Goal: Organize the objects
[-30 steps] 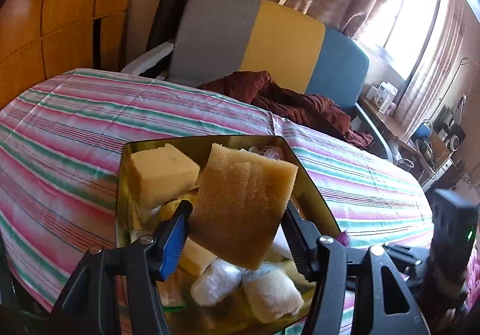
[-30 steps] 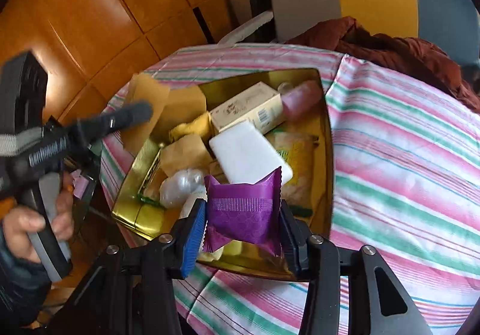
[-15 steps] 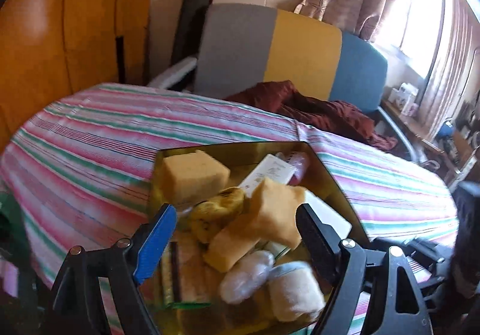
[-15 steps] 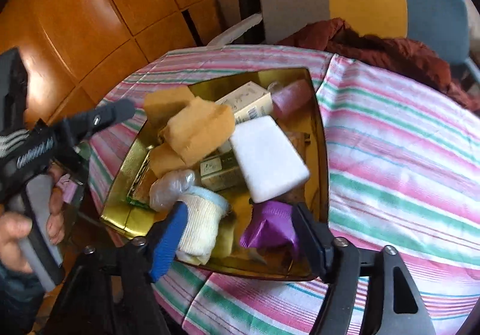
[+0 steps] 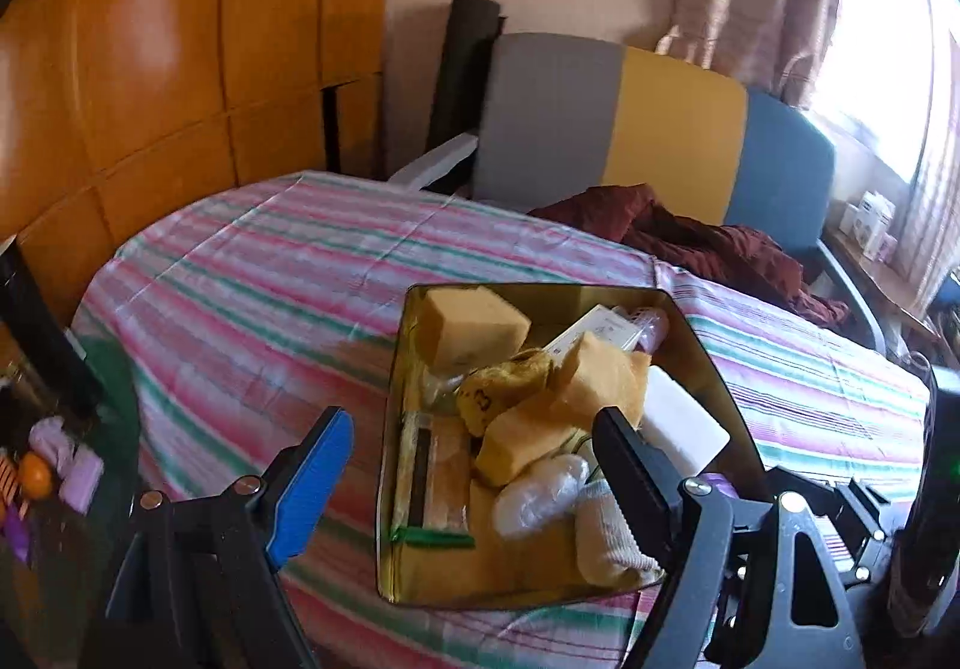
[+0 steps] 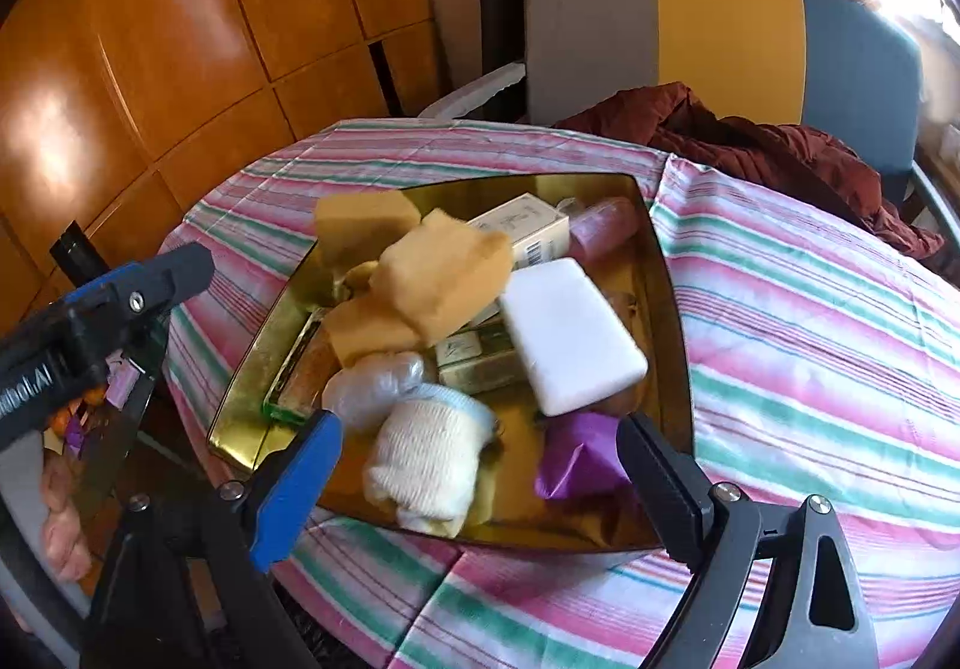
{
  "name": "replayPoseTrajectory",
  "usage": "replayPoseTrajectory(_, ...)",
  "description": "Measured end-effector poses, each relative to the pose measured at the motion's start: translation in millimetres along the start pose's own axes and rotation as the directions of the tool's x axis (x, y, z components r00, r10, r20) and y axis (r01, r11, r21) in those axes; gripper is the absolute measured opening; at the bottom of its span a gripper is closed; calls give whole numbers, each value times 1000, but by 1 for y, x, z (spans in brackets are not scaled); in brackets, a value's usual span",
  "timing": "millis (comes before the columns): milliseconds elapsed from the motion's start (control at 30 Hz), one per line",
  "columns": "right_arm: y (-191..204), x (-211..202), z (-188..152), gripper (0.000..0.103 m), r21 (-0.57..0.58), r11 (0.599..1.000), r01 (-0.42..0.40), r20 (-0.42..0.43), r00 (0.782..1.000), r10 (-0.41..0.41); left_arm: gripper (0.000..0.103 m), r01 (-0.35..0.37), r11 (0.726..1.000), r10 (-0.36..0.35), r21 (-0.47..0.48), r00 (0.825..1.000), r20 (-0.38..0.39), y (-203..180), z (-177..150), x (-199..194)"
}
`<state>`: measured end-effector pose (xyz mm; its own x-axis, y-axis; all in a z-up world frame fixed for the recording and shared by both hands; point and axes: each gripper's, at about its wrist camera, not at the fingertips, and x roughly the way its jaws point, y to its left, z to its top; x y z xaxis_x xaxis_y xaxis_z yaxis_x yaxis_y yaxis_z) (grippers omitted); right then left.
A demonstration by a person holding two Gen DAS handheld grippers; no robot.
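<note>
I see both tools with nothing between their jaws: my left gripper (image 5: 474, 465) stands spread wide over the near left edge of the gold tray (image 6: 675, 309), and my right gripper (image 6: 480, 480) stands equally wide over the tray's near rim. The tray sits on the striped tablecloth (image 6: 810, 309) and is heaped with items. A tan sponge (image 6: 444, 273) lies tilted on top of the pile, leaning over a second tan block (image 6: 366, 330); a third sponge (image 6: 360, 222) rests in the far left corner. A white rectangular bar (image 6: 570, 336) lies flat beside them on the right, partly covering a small green-and-gold box (image 6: 474, 360). A rolled cream cloth (image 6: 429, 456) and a clear-wrapped bundle (image 6: 375, 384) occupy the near side. A purple packet (image 6: 579, 456) lies crumpled at the near right, just beside my right tool's black finger. A white carton (image 6: 528, 228) and a pink bottle (image 6: 603, 225) rest against the far wall.
</note>
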<state>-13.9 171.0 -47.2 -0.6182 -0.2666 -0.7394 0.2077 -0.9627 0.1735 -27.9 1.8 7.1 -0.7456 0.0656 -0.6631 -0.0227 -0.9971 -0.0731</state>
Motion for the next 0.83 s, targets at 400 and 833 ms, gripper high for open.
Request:
replayPoseTrajectory(400,5,-5,-11,94,-1,1000,11,2,1000,-11,83,-41,999,42,-16,999,9,4,-14,-8)
replayPoseTrajectory(833,7,-8,-11,94,-17,999,36,18,999,-36,78,-14,1000,14,6,999,43,1,-16,-11)
